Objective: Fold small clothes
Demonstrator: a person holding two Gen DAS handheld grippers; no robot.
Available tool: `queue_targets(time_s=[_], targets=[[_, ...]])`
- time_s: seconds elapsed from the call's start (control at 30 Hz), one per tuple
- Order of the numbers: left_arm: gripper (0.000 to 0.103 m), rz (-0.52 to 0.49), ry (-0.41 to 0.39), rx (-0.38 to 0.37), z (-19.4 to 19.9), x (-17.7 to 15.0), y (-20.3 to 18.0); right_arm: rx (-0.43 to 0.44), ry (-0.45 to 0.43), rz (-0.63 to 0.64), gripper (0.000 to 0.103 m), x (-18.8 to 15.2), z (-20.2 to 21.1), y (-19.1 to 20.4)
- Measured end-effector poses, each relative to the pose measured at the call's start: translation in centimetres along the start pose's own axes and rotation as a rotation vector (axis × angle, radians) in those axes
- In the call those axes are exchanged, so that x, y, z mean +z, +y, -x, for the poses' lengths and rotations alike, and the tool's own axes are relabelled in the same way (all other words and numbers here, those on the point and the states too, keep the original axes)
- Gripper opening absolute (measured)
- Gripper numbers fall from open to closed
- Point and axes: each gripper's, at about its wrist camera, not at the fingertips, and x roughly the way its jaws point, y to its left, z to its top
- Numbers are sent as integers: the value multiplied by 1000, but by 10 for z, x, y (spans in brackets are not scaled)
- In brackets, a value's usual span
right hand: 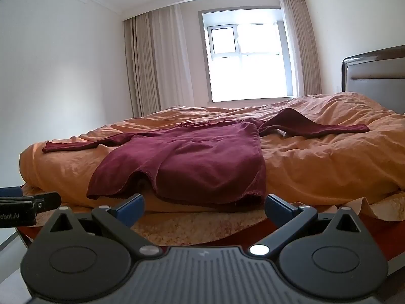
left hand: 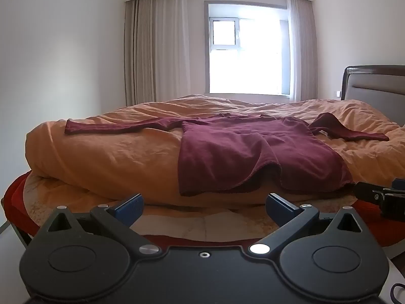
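Risk number one here is the hem of that maroon long-sleeve top (left hand: pixel 240 152). It's spread out flat-ish on the orange duvet (left hand: pixel 101 152), body toward 12 o'clock from both grippers, and the bottom edge hangs over the near side of the duvet. One sleeve runs out to about 10 o'clock, the other to about 2 o'clock with a hump in it.

Both tools are off the fabric. Left gripper (left hand: pixel 204 206) has its blue pads spread wide with nothing between them; same for the right gripper (right hand: pixel 204 206), which sits just below the hem's right corner.

What I'd worry about:
- The hem is wavy and curls under in the middle, so a pinch there could catch only one layer, or grab duvet along with it. Then the fold drags the bedding.
- The duvet is puffy and wrinkled, so creases won't stay sharp and the top may slide toward the edge.
- That humped sleeve at 2 o'clock could fold in twisted if it isn't flattened first.
- The grippers sit near each other, so crossing over for a sleeve could bump them.
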Motion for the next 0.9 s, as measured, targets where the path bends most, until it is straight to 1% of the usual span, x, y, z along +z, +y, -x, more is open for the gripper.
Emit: queue_targets(time_s=[0.23, 0.9], targets=[[102, -2, 1, 0, -3, 0, 2, 5, 27, -22, 103, 0, -8, -6], [102, 9, 6, 10, 1, -1, 0, 7, 32, -21, 103, 0, -7, -1]])
